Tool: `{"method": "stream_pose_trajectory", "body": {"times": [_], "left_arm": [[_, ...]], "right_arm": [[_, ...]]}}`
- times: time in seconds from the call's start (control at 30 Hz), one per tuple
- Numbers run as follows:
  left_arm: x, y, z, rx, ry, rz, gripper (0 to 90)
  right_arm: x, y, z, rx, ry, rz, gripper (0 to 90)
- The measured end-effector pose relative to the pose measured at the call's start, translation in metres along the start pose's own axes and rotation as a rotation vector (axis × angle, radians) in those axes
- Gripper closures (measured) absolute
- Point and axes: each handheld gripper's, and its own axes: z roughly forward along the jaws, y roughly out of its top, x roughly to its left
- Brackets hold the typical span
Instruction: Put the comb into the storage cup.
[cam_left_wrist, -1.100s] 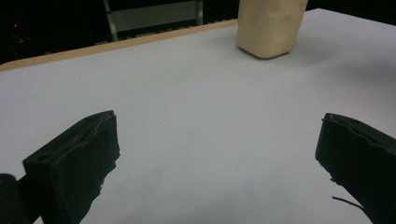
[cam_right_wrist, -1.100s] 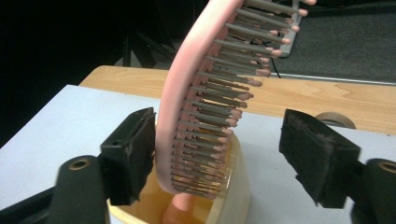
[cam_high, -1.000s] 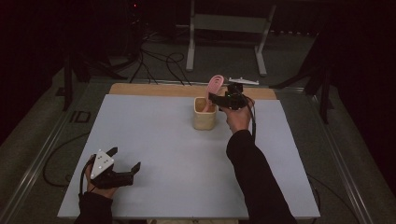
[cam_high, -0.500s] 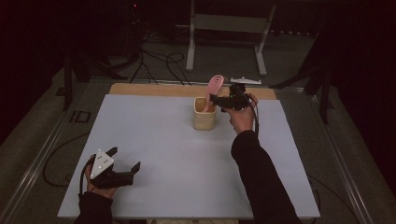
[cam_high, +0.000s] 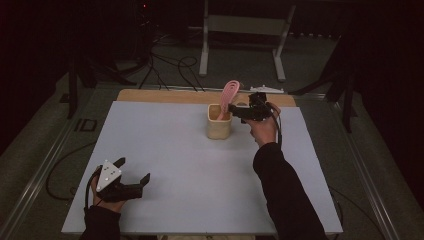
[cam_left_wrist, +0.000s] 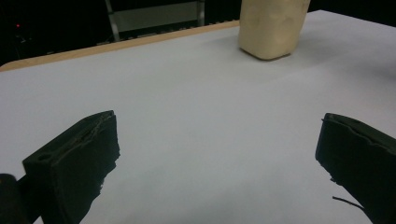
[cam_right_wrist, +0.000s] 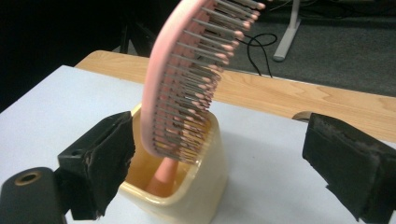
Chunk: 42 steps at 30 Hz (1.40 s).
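**Brush stands in cup, right jaws spread beside it**

In the high view, a cream cup (cam_high: 219, 125) sits on the grey table (cam_high: 175, 165) in the upper middle of the frame, just in front of the wooden strip (cam_high: 160, 96) along the far edge. A pink brush (cam_high: 228, 97) stands in the cup handle-down, its head rising above the rim and leaning toward the upper right.

The right gripper (cam_high: 235, 112) is just right of the cup, at rim height, pointing left at it. Its jaws have just been opening and now stand wide. In the right gripper view the brush (cam_right_wrist: 187, 79) rises at centre frame, bristles facing right, between the two jaws but touched by neither. The left jaw lies close beside the cup (cam_right_wrist: 187, 196) wall at lower left; whether it touches the wall I cannot tell. The right jaw is well apart at lower right.

The left gripper (cam_high: 131, 176) rests in the lower left of the high view, near the table's front edge and well apart from the cup. Its jaws are wide, with bare table between them. In the left gripper view the cup (cam_left_wrist: 271, 28) stands at the upper right of the frame.
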Motion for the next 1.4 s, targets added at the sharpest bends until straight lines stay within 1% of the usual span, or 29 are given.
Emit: {"method": "stream_pose_trajectory", "body": {"times": [0.13,0.53,0.73,0.87,0.93,1.0,1.03,1.13,1.23,1.37,1.4], "left_arm": [[0.000,0.000,0.000,0.001,0.000,0.001,0.2],[0.000,0.000,0.000,0.001,0.003,-0.002,0.2],[0.000,0.000,0.000,0.001,0.004,-0.003,0.2],[0.001,0.000,0.000,0.001,0.006,-0.004,0.2],[0.001,0.000,0.000,0.001,0.007,-0.004,0.2],[0.001,0.000,0.000,0.001,0.007,-0.004,0.2],[0.001,0.000,0.000,0.000,0.008,-0.004,0.2],[0.001,0.000,-0.001,0.000,0.008,-0.005,0.2],[0.002,0.001,-0.001,-0.002,0.007,-0.010,0.2],[0.003,0.001,-0.001,-0.001,0.006,-0.011,0.2],[0.003,0.001,-0.001,-0.001,0.006,-0.012,0.2]], "right_arm": [[-0.002,-0.002,-0.003,0.002,0.001,-0.003,8.9],[-0.002,-0.009,-0.010,0.014,0.006,-0.043,8.9],[-0.003,-0.016,-0.016,0.015,0.009,-0.050,8.9],[-0.002,-0.021,-0.021,0.016,0.003,-0.073,8.9],[-0.002,-0.024,-0.024,0.019,0.010,-0.083,8.9],[-0.002,-0.025,-0.025,0.020,0.009,-0.083,8.9],[-0.002,-0.029,-0.030,0.016,0.011,-0.088,8.9],[-0.002,-0.034,-0.035,0.009,0.015,-0.086,8.9],[-0.002,-0.040,-0.039,0.009,0.010,-0.102,8.9],[-0.004,-0.050,-0.045,0.003,0.021,-0.095,8.9],[-0.004,-0.053,-0.047,0.001,0.021,-0.100,8.9]]}}
